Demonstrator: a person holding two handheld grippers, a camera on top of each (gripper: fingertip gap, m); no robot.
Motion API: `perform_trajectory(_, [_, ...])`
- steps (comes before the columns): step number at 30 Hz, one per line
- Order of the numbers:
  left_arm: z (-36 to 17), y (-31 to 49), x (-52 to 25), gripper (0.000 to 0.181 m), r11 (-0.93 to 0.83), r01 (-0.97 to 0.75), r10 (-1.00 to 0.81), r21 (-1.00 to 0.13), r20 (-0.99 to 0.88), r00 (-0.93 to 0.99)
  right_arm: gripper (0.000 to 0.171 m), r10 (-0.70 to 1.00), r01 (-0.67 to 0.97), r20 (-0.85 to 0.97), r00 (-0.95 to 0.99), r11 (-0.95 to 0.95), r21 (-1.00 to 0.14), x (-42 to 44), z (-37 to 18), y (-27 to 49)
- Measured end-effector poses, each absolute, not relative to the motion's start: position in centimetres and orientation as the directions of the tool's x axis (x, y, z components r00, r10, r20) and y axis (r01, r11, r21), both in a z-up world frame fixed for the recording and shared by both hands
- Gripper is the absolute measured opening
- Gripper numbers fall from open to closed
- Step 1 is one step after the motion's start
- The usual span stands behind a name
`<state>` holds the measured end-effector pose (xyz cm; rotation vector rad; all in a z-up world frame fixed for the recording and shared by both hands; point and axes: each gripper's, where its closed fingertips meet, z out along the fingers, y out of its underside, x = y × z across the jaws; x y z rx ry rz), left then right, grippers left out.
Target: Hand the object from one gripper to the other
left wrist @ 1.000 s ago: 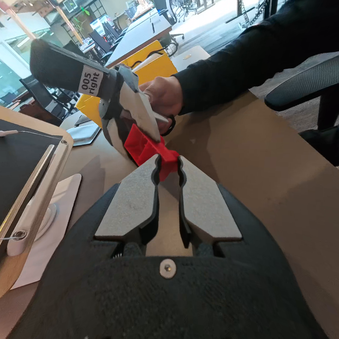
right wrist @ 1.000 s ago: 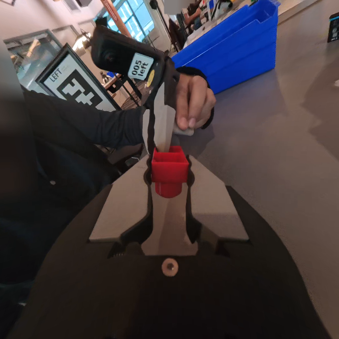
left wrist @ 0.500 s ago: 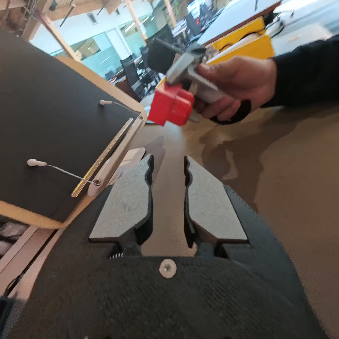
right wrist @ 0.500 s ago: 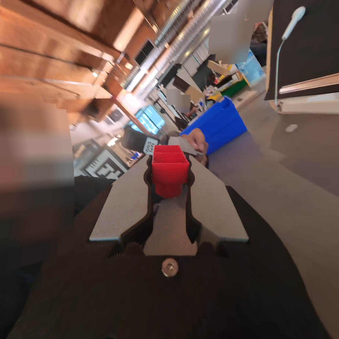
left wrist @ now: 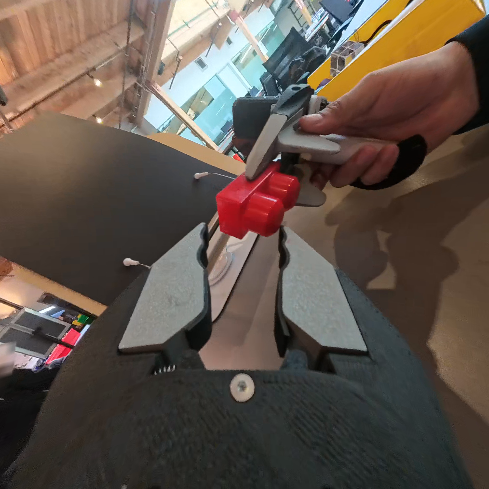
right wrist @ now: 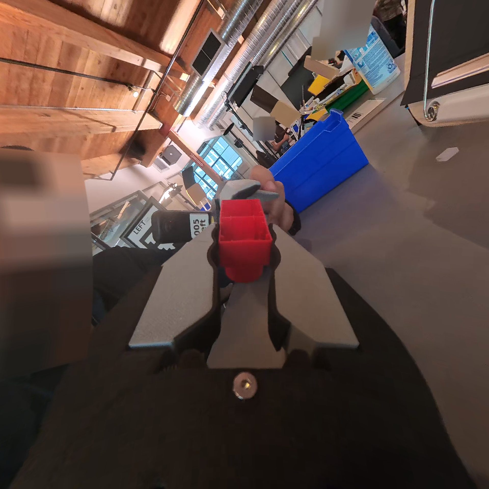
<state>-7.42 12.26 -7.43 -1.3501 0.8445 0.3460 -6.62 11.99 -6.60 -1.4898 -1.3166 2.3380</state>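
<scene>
Your tan worktop [left wrist: 397, 304] carries a white stand base [left wrist: 232, 277] by its left side. You'll see a blue bin [right wrist: 320, 164] resting at its far edge.

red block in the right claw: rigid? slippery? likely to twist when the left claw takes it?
The red block looks like hollow moulded plastic, so probably rigid and light. Its glossy faces may slip against the right claw, which is shut on it. The two round studs facing the open left claw could let it pivot if pinched there.
</scene>
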Motion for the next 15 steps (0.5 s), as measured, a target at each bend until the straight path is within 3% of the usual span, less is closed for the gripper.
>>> perform_trajectory(9, [-9.0, 11.3, -5.4, 0.046, 0.245, -0.693, -0.373, -0.679, -0.725, 0.579, 0.032, 0.407, 0.458, -0.748, -0.525, -0.605, -0.651, -7.2, -8.2, 10.2])
perform_trajectory(12, [-8.9, 11.4, -5.6, 0.045, 0.19, -0.618, -0.448, -0.763, -0.628, 0.636, 0.034, 0.441, 0.463, -0.736, -0.514, -0.579, -0.671, -7.0, -8.2, 10.3])
perform_trajectory(15, [-7.4, 11.7, -6.4, 0.045, 0.146, -0.418, -0.488, -0.897, -0.433, 0.758, 0.036, 0.471, 0.398, -0.708, -0.526, -0.6, -0.694, -6.5, -7.1, 11.5])
